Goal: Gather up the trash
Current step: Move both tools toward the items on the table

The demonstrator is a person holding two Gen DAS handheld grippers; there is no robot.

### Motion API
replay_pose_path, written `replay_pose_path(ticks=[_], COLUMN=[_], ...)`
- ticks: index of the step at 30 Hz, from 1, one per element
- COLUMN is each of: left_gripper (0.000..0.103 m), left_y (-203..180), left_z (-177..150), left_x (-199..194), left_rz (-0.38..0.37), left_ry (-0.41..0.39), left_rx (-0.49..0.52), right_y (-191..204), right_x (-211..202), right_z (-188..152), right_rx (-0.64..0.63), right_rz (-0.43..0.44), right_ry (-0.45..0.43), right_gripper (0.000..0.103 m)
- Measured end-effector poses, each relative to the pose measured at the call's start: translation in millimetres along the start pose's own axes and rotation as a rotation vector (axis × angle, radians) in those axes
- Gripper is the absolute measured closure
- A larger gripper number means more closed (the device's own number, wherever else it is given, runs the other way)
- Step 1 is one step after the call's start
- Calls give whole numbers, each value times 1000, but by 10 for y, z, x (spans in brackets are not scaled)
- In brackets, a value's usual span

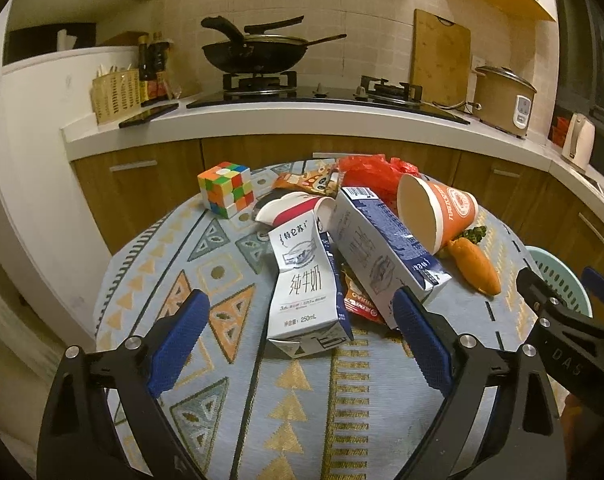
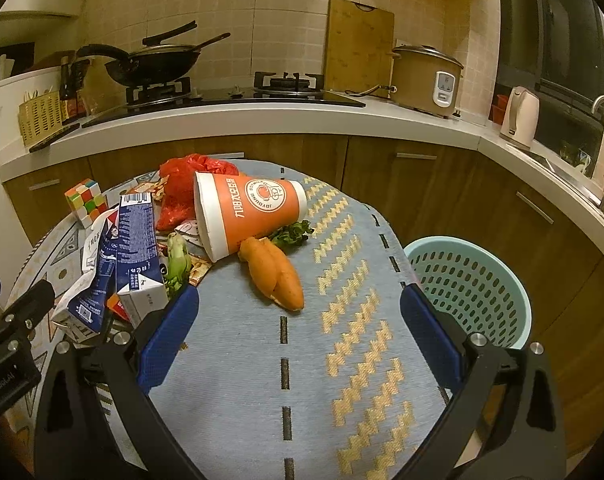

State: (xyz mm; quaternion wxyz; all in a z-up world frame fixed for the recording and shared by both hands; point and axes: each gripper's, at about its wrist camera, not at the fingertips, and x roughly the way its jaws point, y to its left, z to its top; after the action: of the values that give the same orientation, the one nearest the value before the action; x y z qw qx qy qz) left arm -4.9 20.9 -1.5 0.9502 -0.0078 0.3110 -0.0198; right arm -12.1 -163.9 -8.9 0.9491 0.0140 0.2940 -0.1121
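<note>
Left wrist | milk carton [image 1: 307, 292] lying, long axis toward camera | left gripper [image 1: 302, 320] spread, empty

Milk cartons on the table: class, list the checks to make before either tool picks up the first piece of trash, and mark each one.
1. Left tool open, nothing held: ok.
2. Right tool open, nothing held: ok.
3. Crumpled milk carton lined up between the left tool's fingers: ok.
4. Carton free of neighbours: not ok; the second carton leans beside it and a red wrapper lies between them.
5. Basket open and beside the table: ok.
6. Basket empty: cannot tell.
</note>
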Motion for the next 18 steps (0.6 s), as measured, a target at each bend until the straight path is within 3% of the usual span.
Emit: replay_pose_path(ticks=[9,18], left_gripper=[13,13], left_y=[-21,-11], left_z=[-2,13], left_x=[-29,-44], left_rz=[30,2], left_ry=[-16,-15], left_rx=[15,10], right_y=[4,48], right_x=[-6,-56], right_z=[-4,21], right_rx=[1,-16], right_rz=[5,11], right_ry=[-1,-10], right_gripper=[6,6])
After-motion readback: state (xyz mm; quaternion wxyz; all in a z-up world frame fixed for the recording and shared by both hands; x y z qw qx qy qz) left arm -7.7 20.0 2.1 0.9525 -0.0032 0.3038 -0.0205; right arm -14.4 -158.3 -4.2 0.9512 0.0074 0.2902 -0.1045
